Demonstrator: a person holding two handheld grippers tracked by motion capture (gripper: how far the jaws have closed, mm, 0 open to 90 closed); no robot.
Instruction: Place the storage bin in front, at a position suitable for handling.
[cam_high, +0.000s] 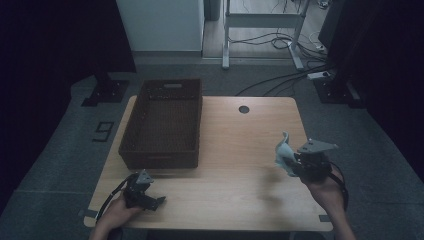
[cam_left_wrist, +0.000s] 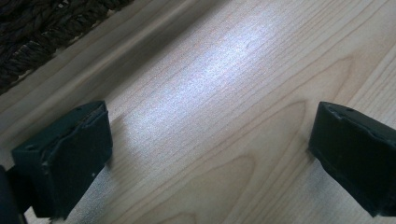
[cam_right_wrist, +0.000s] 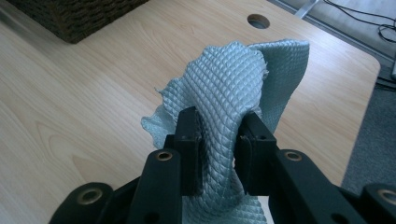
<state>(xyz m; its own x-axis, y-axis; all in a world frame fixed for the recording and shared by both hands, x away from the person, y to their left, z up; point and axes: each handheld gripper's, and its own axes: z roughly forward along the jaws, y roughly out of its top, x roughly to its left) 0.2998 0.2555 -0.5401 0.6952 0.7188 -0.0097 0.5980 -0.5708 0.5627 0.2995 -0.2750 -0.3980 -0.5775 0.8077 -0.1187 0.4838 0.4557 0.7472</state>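
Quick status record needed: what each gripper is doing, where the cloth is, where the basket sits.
right gripper: shut on cloth, held above the table's right side
cloth: light blue, quilted, bunched between the jaws, clear of the tabletop
left gripper: open, nothing between the jaws, low over the table near the front left
basket: dark woven, on the left half of the table
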